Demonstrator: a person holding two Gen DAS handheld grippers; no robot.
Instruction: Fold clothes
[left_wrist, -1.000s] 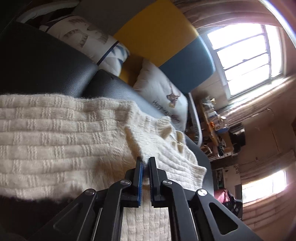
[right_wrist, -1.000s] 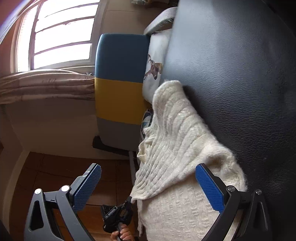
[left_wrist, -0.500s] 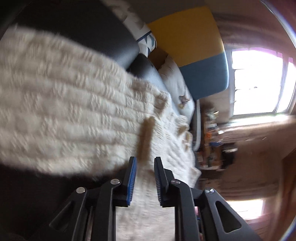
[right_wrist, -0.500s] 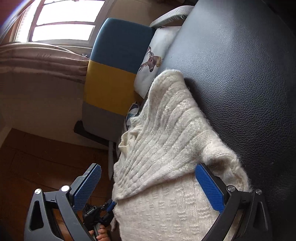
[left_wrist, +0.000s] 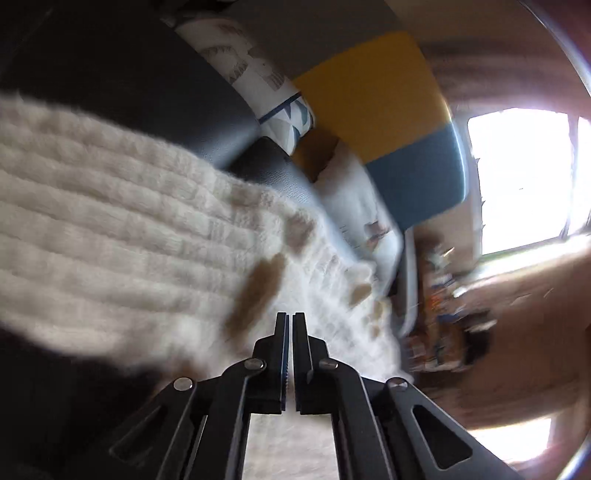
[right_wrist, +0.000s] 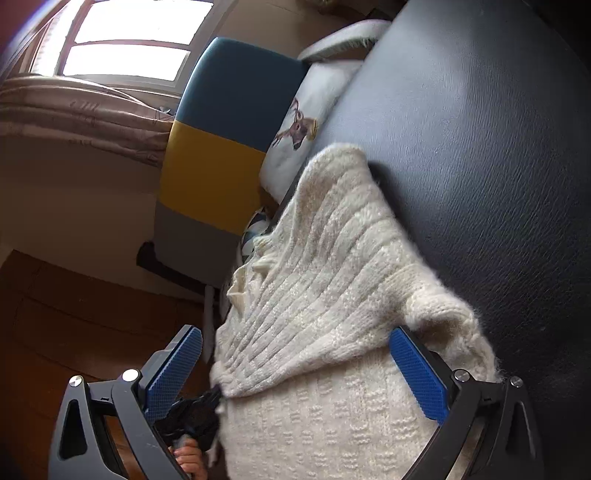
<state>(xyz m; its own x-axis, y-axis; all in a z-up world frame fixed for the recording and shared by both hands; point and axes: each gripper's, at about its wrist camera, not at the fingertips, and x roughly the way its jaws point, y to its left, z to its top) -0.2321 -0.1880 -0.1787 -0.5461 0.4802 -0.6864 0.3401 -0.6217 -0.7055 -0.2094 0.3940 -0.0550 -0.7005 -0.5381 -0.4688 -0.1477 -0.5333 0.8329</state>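
Observation:
A cream knit sweater (right_wrist: 325, 280) lies on a black leather sofa (right_wrist: 480, 147), one side folded over its body. My right gripper (right_wrist: 295, 369) hovers open just above the fold, its blue pads (right_wrist: 417, 373) wide apart and touching nothing. The left wrist view is blurred; there my left gripper (left_wrist: 290, 317) points down at the sweater (left_wrist: 110, 236), its jaws closing to a hairline gap with no cloth seen between them. In the right wrist view the left gripper (right_wrist: 205, 402) sits at the sweater's near left edge, with a hand (right_wrist: 188, 458) behind it.
A deer-print cushion (right_wrist: 306, 122) and a patterned pillow (left_wrist: 258, 74) lean at the sofa's far end against a blue, yellow and grey panel (right_wrist: 221, 147). A wooden floor (right_wrist: 55, 314) lies beside the sofa. A bright window (right_wrist: 122, 48) is beyond.
The left gripper let go of the sweater fold, opened a little, then closed again while dropping and rolling. The right gripper stayed open above the fold, its view rolling slightly.

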